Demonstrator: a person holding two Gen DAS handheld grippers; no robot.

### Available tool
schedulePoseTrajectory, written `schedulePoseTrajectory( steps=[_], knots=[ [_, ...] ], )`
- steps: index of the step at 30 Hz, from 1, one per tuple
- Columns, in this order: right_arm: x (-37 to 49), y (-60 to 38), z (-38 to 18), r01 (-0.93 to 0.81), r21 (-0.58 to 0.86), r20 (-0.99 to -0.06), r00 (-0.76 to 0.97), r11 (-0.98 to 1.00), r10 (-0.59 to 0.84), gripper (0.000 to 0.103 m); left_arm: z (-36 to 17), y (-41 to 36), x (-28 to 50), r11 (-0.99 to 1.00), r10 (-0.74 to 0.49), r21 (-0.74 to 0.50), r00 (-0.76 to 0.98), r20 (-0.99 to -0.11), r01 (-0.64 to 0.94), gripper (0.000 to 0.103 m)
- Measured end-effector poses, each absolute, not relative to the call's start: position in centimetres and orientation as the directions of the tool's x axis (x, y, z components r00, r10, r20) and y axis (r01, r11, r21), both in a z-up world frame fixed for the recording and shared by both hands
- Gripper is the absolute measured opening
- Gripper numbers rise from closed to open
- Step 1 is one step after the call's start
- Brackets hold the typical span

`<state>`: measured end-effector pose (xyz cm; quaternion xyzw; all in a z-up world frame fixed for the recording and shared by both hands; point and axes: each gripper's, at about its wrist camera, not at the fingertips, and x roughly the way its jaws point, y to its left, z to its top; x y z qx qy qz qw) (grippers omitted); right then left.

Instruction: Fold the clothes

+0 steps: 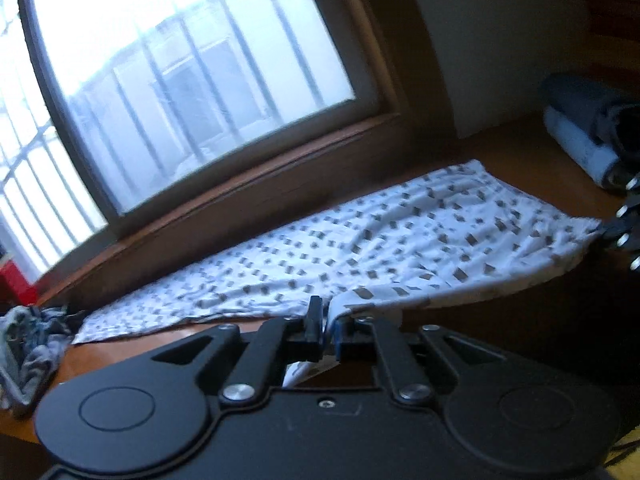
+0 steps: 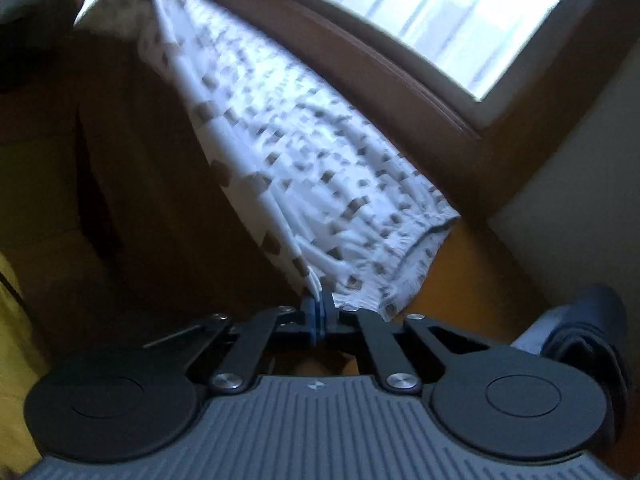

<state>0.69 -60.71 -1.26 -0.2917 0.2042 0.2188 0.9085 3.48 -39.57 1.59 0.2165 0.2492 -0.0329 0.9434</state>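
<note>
A white garment with small brown squares lies stretched along a wooden table below a window. My left gripper is shut on its near edge, and the cloth rises a little into the jaws. In the left wrist view my right gripper pinches the garment's right corner at the frame's edge. In the right wrist view the right gripper is shut on a bunched corner of the patterned garment, next to its gathered waistband. The cloth runs taut away toward the far upper left.
Rolled blue and white cloth sits at the table's right end, showing also as rolled cloth in the right wrist view. A crumpled grey garment lies at the left end. A red object stands by the window sill.
</note>
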Motion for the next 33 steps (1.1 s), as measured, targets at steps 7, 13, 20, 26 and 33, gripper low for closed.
schedulePoseTrajectory(
  steps=[7, 13, 20, 26, 33],
  knots=[
    [3.4, -62.7, 1.7, -0.517, -0.340, -0.465, 0.818, 0.785, 0.337, 0.002, 5.3, -40.0, 7.3, 0.919, 0.162, 0.394, 0.895, -0.415, 0.016, 0.009],
    [9.2, -62.7, 2.1, -0.514, -0.300, -0.433, 0.824, 0.803, 0.366, 0.002, 5.7, -41.1, 14.4, 0.891, 0.209, 0.455, 0.897, -0.390, -0.010, 0.010],
    [15.9, -61.8, 2.0, -0.471, -0.277, -0.442, 0.836, 0.838, 0.324, 0.002, 5.3, -40.3, 21.9, 0.890, 0.146, 0.451, 0.898, -0.415, 0.064, 0.010],
    [20.8, -60.7, 1.0, -0.431, -0.259, -0.497, 0.827, 0.865, 0.263, 0.002, 3.2, -39.4, 28.5, 0.894, 0.101, 0.426, 0.859, -0.501, 0.143, 0.010],
    [25.8, -59.8, -1.7, -0.381, -0.274, -0.594, 0.789, 0.883, 0.156, 0.003, -0.9, -40.0, 33.2, 0.870, 0.061, 0.427, 0.806, -0.589, 0.246, 0.012]
  ],
)
